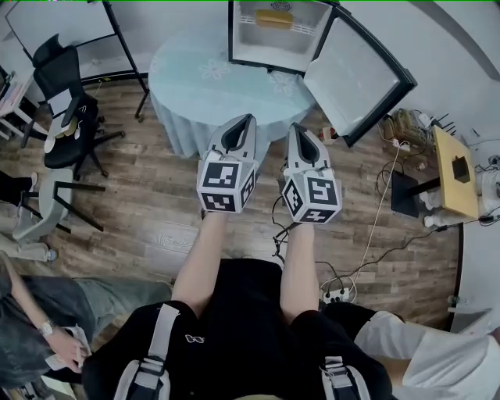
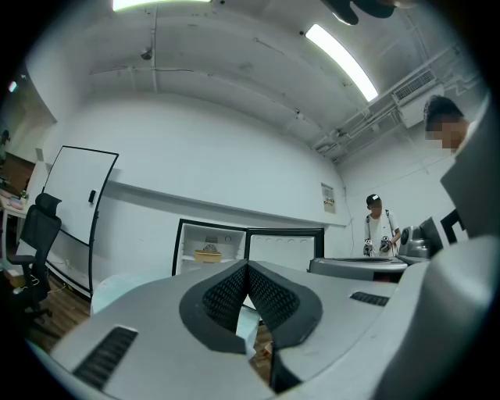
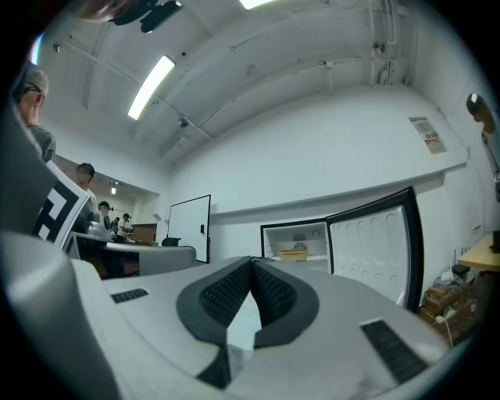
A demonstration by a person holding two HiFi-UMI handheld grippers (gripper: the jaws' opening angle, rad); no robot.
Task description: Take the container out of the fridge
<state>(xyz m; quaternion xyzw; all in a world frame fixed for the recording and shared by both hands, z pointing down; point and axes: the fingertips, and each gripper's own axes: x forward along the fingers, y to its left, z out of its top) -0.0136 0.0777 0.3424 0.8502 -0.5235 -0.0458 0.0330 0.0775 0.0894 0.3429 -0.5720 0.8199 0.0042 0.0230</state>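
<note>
A small fridge (image 1: 269,35) stands open on a round table with a pale blue cloth (image 1: 195,86). Its door (image 1: 363,74) is swung out to the right. A yellow container (image 1: 274,17) sits on the fridge's upper shelf, also seen as the container (image 2: 208,254) and the container (image 3: 294,254) in the gripper views. My left gripper (image 1: 242,119) and right gripper (image 1: 297,126) are held side by side in front of the table, well short of the fridge. Both point at it. The left gripper (image 2: 248,266) and the right gripper (image 3: 251,260) are shut with nothing between the pads.
A black office chair (image 1: 66,109) and a whiteboard stand (image 1: 117,35) are at the left. Cables and a power strip (image 1: 336,295) lie on the wooden floor. A yellow side table (image 1: 455,168) stands at the right. A seated person (image 1: 47,328) is at the lower left.
</note>
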